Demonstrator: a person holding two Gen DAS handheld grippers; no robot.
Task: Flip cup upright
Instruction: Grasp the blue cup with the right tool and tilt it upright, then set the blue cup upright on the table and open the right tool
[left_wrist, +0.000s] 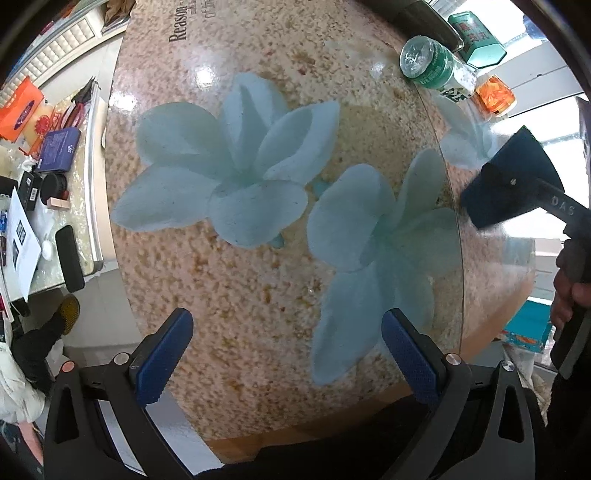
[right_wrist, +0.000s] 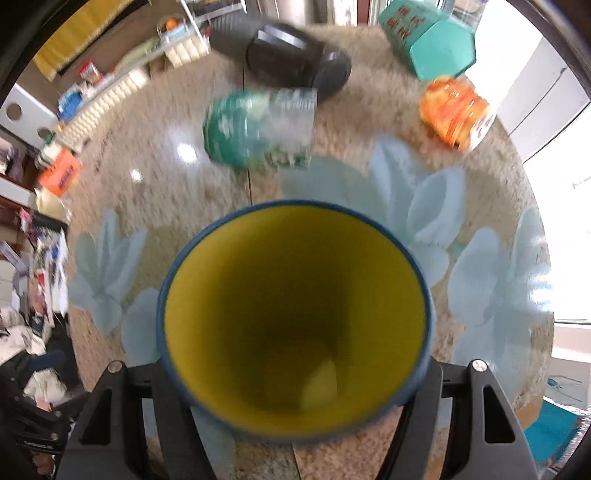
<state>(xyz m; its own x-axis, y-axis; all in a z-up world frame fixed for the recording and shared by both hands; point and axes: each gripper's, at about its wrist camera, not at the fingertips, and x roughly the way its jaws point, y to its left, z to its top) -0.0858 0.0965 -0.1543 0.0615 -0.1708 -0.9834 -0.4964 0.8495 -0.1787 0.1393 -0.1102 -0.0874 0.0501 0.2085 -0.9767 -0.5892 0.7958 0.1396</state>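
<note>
A blue cup with a yellow inside sits between the right gripper's fingers; its open mouth faces the camera and the view is motion-blurred. My right gripper is shut on the cup above the table. In the left wrist view the cup shows as a dark blue shape at the right edge, held by the right gripper above the table's right side. My left gripper is open and empty over the near part of the floral table.
A green-capped plastic bottle lies on its side mid-table. An orange jar, a teal hexagonal box and a black cylinder stand at the back. A cluttered counter is on the left.
</note>
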